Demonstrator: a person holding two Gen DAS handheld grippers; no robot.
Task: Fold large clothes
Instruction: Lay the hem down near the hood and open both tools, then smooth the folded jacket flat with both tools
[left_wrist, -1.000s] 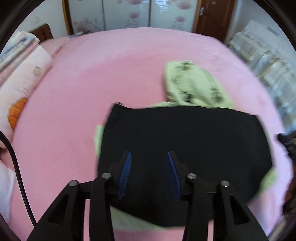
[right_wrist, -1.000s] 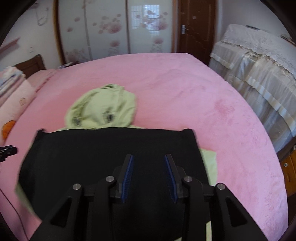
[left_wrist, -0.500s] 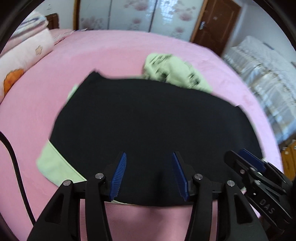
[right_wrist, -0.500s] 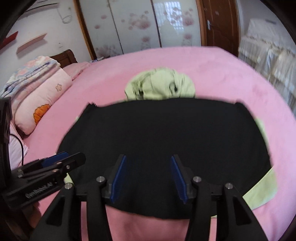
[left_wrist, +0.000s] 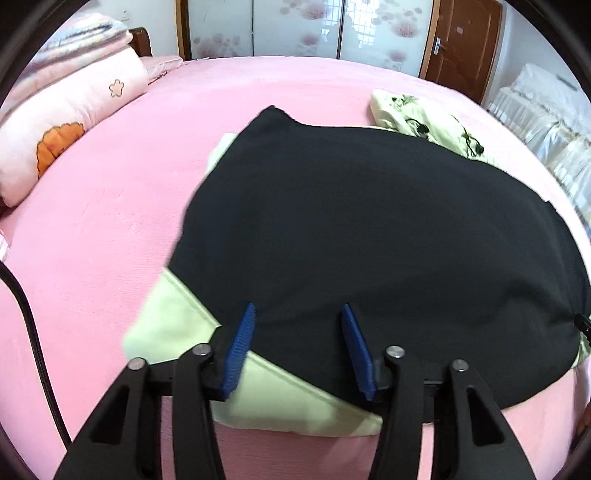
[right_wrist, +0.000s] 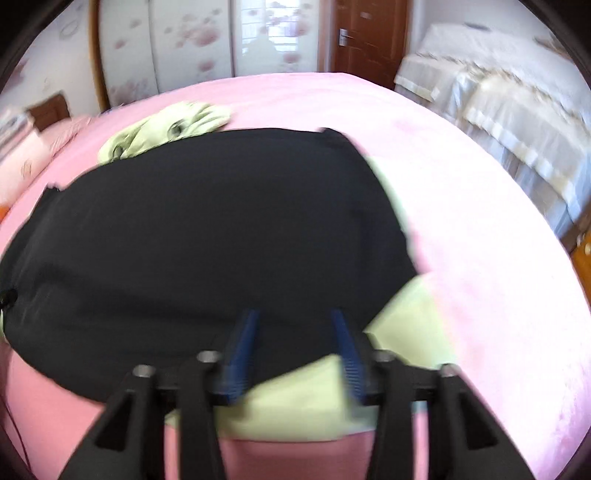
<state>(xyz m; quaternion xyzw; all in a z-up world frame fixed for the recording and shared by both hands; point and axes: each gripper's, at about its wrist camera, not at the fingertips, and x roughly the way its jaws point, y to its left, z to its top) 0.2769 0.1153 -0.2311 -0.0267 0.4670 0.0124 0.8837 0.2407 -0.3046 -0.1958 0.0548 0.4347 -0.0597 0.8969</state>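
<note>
A black garment (left_wrist: 369, 221) lies spread flat over a light green garment (left_wrist: 177, 325) on the pink bed (left_wrist: 110, 221). A printed green part (left_wrist: 417, 114) pokes out at the far side. My left gripper (left_wrist: 298, 306) hangs low over the near left hem. Its jaws are closing, with the black edge between the blue pads (left_wrist: 240, 343) but not pinched. In the blurred right wrist view, my right gripper (right_wrist: 294, 313) stands over the near right hem of the black garment (right_wrist: 207, 229), beside a green corner (right_wrist: 406, 317). Its jaws are apart around black cloth.
Folded pink quilts and pillows (left_wrist: 74, 96) are stacked at the bed's left. A black cable (left_wrist: 33, 332) runs down the left edge. Flowered wardrobe doors (left_wrist: 295, 26) and a brown door (left_wrist: 461, 40) stand behind. Covered furniture (right_wrist: 498, 92) lines the right side.
Both grippers have sunk toward the garments' near edge, so the black cloth fills more of each view. The other gripper, seen at the frame edge half a second ago, is out of sight.
</note>
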